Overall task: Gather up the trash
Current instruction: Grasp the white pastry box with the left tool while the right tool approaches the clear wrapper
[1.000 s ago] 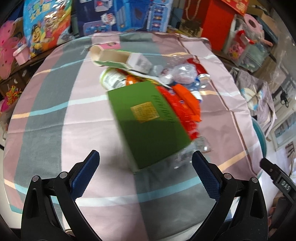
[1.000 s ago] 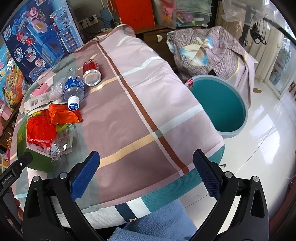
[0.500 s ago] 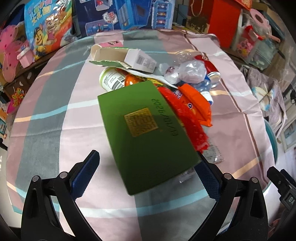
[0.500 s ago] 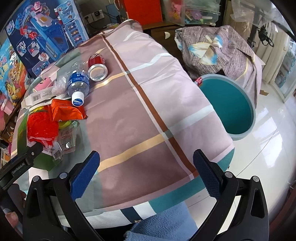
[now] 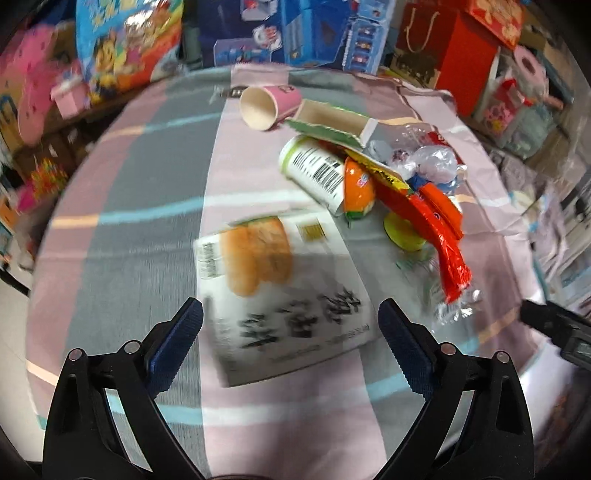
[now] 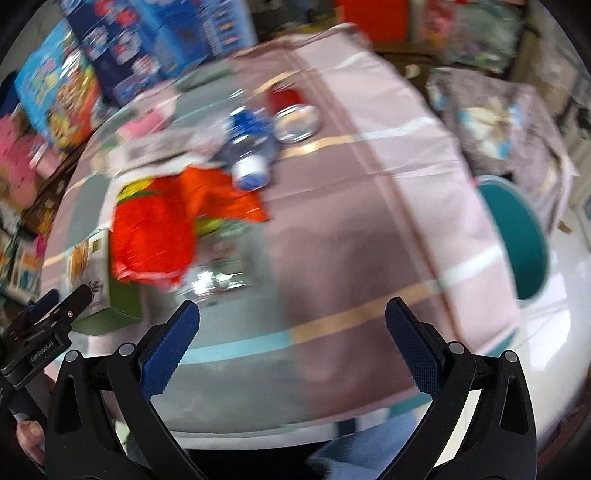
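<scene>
A pile of trash lies on the round table. A white-and-green bread box point(image 5: 284, 291) lies nearest my open left gripper point(image 5: 290, 345), its near end between the jaws, untouched as far as I can tell. Behind it are a white can point(image 5: 314, 173), a pink paper cup point(image 5: 269, 107), an orange wrapper point(image 5: 356, 188), a red wrapper point(image 5: 436, 236) and clear plastic. My right gripper point(image 6: 291, 347) is open and empty over the table's near edge. It sees the red wrapper point(image 6: 151, 236), a blue-capped bottle point(image 6: 251, 147), a red can point(image 6: 291, 110) and the box point(image 6: 96, 284).
A teal bin point(image 6: 521, 236) stands on the floor to the right of the table. Toy boxes point(image 5: 295, 33) and a red gift bag point(image 5: 450, 55) crowd the shelves behind. A cloth-covered pile point(image 6: 498, 122) sits beyond the bin. The left gripper's body point(image 6: 40, 336) shows at the right view's left edge.
The box has tipped from its green side to its white printed face and now lies closer to my left gripper. My right gripper has swung left toward the trash pile; both views are motion-blurred.
</scene>
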`<state>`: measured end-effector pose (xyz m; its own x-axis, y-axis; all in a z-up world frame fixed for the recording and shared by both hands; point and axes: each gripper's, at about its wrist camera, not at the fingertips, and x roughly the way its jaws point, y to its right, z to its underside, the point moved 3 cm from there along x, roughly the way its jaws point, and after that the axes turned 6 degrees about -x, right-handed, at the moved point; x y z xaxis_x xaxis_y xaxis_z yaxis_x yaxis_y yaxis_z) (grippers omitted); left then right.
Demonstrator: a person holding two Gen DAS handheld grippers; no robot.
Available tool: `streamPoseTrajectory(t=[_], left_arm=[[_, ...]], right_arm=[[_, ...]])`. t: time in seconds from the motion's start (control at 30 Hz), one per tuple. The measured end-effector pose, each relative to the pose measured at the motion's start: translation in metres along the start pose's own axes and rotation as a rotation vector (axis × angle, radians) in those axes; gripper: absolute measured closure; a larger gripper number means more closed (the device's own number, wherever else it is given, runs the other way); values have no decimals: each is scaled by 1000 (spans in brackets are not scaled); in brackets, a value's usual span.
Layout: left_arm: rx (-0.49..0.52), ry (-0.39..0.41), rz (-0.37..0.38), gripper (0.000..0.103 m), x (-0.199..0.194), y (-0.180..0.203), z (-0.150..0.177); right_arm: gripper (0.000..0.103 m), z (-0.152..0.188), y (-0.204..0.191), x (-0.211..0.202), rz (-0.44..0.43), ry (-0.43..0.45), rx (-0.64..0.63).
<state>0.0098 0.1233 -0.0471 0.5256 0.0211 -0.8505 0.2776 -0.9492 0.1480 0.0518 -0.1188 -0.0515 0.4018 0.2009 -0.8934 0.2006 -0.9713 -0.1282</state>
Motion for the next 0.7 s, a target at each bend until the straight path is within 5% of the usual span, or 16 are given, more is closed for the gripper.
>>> streamPoseTrajectory(t=[0.27,0.5,0.53,0.6,0.7], left_arm=[[-71,-67,112,4,10,-41,14],[-72,-94,166,4,13,-35,22],[-65,-91,160,4,13,-33,21],[-54,-85,141,4,14,-30,21],[-44,-91,131,4,16,-21,21]], right_arm=[[6,-8,-48,30,44,-70,-122],[6,-13,-63,65,63,-109,-176],[8,-12,-62,66,48,-104,-173],[31,-8,-58,68,-1,-105,-159],[31,-1,-48,63,-39,-92,-131]])
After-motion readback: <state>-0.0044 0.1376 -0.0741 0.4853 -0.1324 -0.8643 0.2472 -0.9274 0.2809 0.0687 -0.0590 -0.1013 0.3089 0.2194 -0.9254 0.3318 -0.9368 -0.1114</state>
